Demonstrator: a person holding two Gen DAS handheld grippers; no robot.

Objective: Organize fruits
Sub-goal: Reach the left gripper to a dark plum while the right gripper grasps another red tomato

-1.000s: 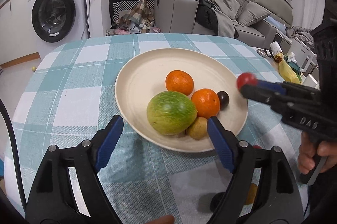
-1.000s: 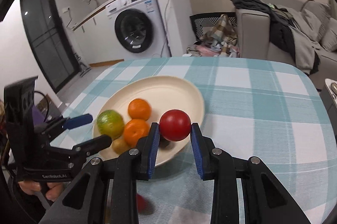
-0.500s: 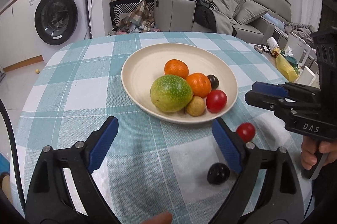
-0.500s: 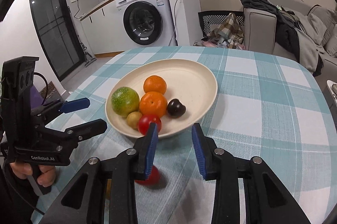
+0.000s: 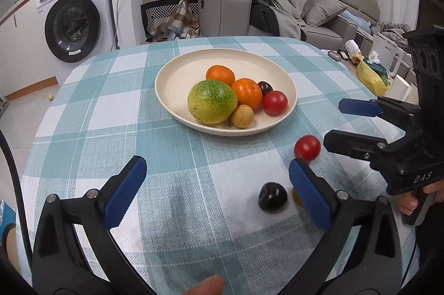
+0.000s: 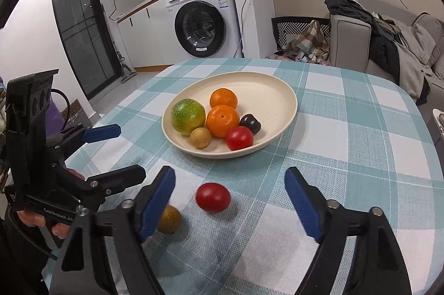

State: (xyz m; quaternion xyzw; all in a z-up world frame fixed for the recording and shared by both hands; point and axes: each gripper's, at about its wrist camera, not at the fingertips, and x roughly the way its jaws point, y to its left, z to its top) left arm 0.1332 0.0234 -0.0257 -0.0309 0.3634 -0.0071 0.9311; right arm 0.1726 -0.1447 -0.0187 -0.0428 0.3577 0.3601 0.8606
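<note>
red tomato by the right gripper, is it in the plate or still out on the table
Out. That red tomato lies on the checked tablecloth, in front of the plate, ahead of the right gripper, whose opening jaws touch nothing.

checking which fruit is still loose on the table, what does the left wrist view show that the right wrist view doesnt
Only the left wrist view shows the dark plum lying on the tablecloth. Only the right wrist view shows the small brown fruit nearly whole. Both show the loose red tomato and the plate holding six fruits.

White washing machine (image 6: 204,20) under a counter, grey sofa (image 5: 305,14) heaped with clothes, dark glass door (image 6: 80,25), beige walls.
</note>
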